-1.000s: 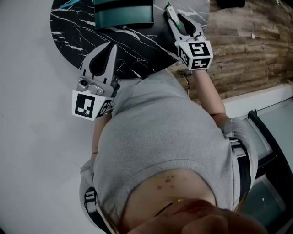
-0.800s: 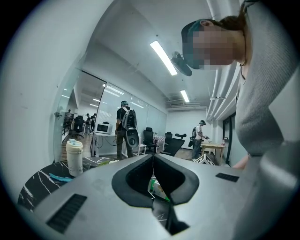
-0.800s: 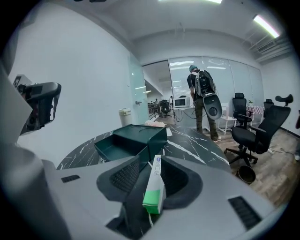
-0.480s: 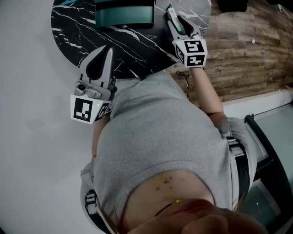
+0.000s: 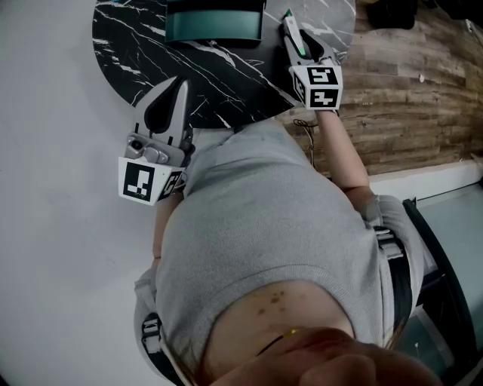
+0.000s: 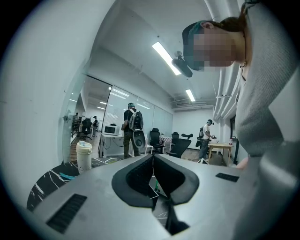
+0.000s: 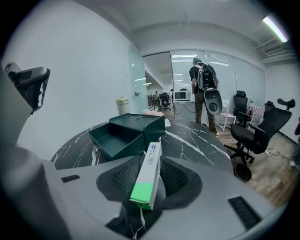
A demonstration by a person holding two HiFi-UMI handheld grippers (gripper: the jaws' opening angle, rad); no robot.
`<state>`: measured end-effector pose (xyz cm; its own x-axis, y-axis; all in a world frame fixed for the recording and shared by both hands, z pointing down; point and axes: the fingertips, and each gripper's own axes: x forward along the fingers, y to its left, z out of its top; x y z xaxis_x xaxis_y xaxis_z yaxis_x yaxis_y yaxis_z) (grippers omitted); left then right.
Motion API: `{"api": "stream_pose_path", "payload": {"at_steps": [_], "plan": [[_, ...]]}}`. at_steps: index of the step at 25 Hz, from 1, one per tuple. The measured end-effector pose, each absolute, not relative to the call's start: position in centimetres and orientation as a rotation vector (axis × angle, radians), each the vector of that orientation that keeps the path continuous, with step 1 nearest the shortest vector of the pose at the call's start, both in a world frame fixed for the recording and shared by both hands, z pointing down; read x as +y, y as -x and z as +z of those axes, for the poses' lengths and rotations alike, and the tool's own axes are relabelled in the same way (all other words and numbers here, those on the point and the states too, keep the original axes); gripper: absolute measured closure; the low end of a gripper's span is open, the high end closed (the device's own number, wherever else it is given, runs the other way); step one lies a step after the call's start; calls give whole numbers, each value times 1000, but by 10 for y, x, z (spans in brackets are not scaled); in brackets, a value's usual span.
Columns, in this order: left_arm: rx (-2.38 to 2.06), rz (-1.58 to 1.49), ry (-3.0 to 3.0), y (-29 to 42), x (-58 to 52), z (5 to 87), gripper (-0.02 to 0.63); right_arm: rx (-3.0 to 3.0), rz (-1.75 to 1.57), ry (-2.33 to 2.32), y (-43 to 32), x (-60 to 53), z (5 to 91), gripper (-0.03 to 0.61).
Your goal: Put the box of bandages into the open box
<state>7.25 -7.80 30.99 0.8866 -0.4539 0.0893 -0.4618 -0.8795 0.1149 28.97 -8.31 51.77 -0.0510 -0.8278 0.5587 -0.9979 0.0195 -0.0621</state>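
The bandage box [image 5: 294, 34], a slim white carton with a green end, is clamped lengthwise in my right gripper [image 5: 300, 39] over the black marble table [image 5: 219, 83]. In the right gripper view the bandage box [image 7: 149, 173] points at the open dark green box [image 7: 124, 133], which stands just ahead and to the left with its lid up. In the head view the open green box [image 5: 215, 21] sits at the table's far side, left of the carton. My left gripper [image 5: 179, 83] hovers at the table's near edge, shut and holding nothing [image 6: 152, 159].
A white lidded cup [image 6: 84, 157] stands on the table's left part. Wooden flooring [image 5: 407, 83] lies to the right of the table. Office chairs [image 7: 255, 129] and a standing person [image 7: 202, 91] are in the room beyond.
My right gripper has edged slightly left and forward with the bandage box. The left gripper has barely moved. The head camera has shifted a little.
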Motion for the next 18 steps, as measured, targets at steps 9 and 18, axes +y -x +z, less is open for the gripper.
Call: {"api": "stream_pose_path", "payload": {"at_steps": [9,18], "plan": [[-741,67,-2912,-66,-81,308,601,-1876,632,-1878,-294,-83,526,419],[-646,45,-2933,-66,-95,310,601,-1796,636,-1947,-299,-79,524,428]]}}
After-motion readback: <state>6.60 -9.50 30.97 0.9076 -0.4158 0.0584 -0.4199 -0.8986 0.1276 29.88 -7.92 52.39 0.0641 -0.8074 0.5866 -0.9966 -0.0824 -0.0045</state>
